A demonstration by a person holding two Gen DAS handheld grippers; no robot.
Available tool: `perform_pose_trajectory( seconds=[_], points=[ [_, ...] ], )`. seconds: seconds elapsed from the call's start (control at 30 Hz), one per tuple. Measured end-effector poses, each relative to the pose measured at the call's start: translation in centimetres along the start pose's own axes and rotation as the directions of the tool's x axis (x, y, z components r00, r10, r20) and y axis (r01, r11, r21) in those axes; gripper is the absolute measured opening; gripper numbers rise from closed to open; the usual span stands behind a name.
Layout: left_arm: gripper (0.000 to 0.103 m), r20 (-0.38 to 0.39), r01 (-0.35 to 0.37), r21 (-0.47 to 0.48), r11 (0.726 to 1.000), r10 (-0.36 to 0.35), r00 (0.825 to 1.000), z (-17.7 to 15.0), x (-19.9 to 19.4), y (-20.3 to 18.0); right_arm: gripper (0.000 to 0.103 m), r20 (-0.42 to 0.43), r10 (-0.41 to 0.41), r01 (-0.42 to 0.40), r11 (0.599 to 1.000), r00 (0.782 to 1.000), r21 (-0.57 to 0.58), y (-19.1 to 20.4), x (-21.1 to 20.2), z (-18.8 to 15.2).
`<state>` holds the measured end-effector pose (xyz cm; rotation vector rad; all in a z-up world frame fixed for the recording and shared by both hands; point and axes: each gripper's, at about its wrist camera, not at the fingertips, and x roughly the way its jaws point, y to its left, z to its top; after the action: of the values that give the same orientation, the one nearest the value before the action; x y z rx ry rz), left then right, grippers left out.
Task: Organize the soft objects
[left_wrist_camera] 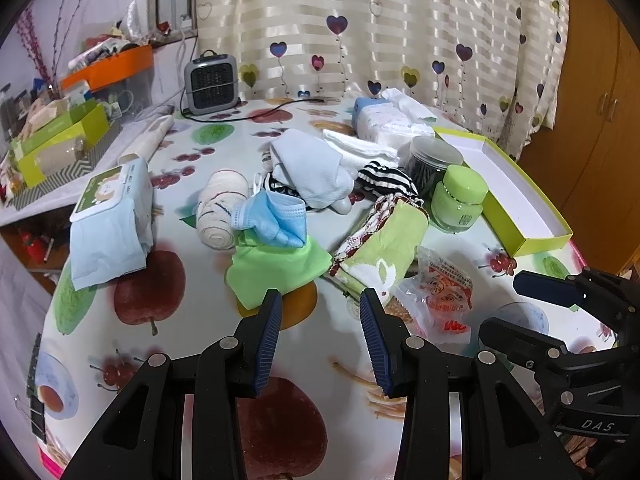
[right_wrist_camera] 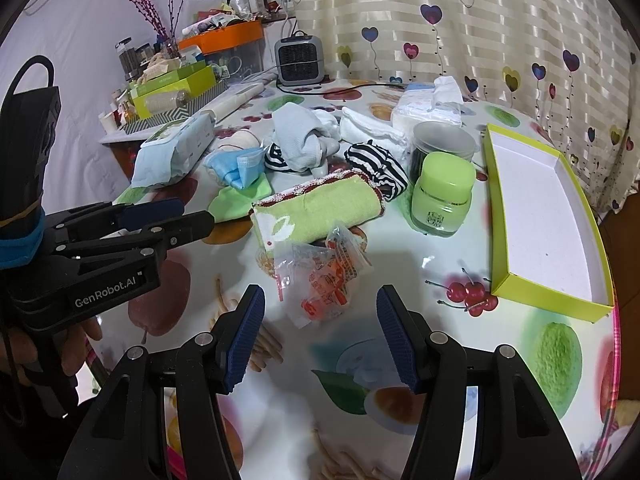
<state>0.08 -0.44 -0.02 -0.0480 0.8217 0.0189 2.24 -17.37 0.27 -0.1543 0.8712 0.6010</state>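
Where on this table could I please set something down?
Free: inside the open box, and the bare cloth between the snack packet and that box. Crowded: from the wipes pack across to the green jar.

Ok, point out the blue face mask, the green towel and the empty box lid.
blue face mask (left_wrist_camera: 276,216), left wrist view, folded middle.
green towel (right_wrist_camera: 328,204), right wrist view, top of roll.
box lid (right_wrist_camera: 540,216), right wrist view, bare white floor.
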Motion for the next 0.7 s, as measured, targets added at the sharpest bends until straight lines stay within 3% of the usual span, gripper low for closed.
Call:
perform_pose_trajectory(
  seconds=[0.7],
  points=[
    [0.039, 0.016, 0.003, -0.015, 1.000, -0.003, 1.000, -0.16, -0.01, 0.53, 0.059, 0.013, 0.031, -0.031, 1.000, 0.999, 0.008, -0.32, 0.37, 0.21]
  ],
)
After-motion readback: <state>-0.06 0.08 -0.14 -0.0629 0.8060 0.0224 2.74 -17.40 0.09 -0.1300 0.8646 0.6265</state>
